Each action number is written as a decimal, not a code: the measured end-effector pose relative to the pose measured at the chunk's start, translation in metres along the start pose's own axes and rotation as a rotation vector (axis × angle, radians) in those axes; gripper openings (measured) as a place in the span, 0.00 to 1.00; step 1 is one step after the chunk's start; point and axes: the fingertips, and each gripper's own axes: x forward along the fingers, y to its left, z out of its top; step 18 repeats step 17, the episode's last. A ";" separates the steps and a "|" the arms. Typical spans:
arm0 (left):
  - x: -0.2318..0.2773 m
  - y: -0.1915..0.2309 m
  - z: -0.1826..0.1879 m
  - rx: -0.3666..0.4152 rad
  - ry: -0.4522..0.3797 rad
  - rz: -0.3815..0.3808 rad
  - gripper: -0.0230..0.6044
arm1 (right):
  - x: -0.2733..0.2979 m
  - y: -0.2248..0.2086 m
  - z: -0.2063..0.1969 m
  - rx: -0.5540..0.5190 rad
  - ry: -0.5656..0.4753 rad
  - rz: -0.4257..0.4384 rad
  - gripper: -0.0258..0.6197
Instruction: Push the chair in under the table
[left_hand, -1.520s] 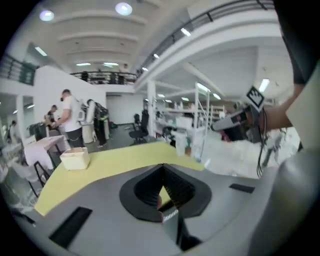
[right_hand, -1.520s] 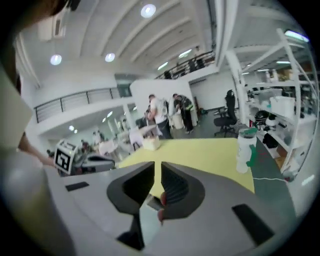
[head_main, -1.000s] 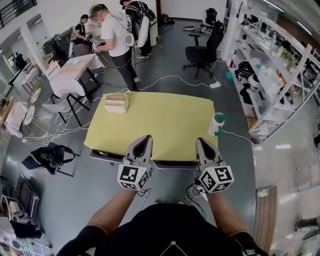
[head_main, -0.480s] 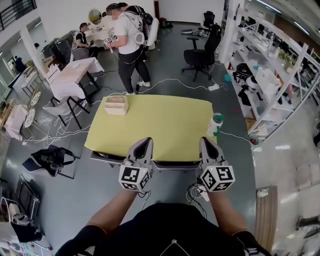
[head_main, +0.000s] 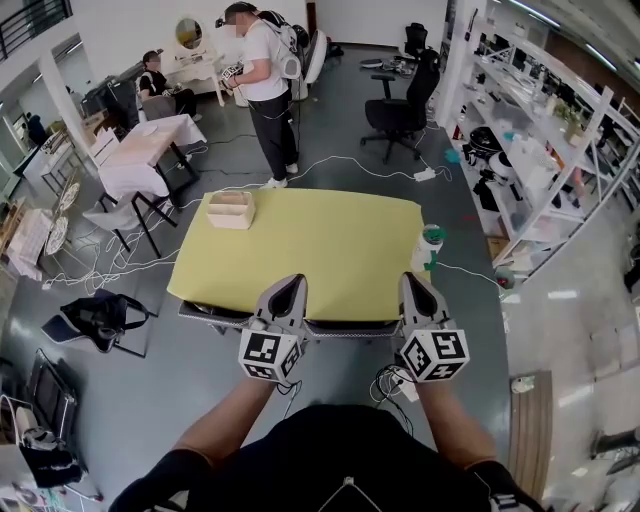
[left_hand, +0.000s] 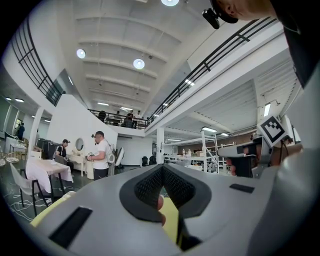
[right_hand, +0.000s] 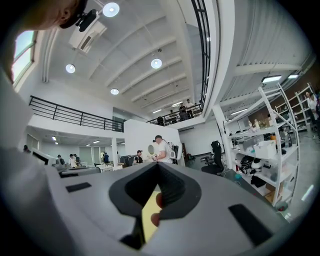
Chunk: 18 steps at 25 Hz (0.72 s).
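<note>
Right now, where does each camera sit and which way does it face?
Head view: on the person's head, steeply down at the table; shows both forearms, left gripper, right gripper.
Left gripper view: on the left gripper, level along its shut jaws into the room; wearer's head at top.
Right gripper view: on the right gripper, level along its shut jaws, shelves at right; wearer's head top left.
Shared: all three catch the yellow table and the standing person.

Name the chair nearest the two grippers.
The dark chair at the yellow table, by the left gripper and right gripper; the black office chair stands far off.
</note>
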 end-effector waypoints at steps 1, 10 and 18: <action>0.000 -0.001 0.000 0.000 0.000 0.000 0.05 | -0.001 0.000 0.000 -0.001 -0.001 -0.001 0.06; -0.004 -0.004 -0.002 -0.009 0.003 0.003 0.05 | -0.008 -0.004 -0.003 -0.001 0.006 -0.013 0.06; -0.001 0.002 -0.003 -0.014 -0.018 0.021 0.05 | 0.001 -0.002 0.003 -0.039 -0.025 0.003 0.06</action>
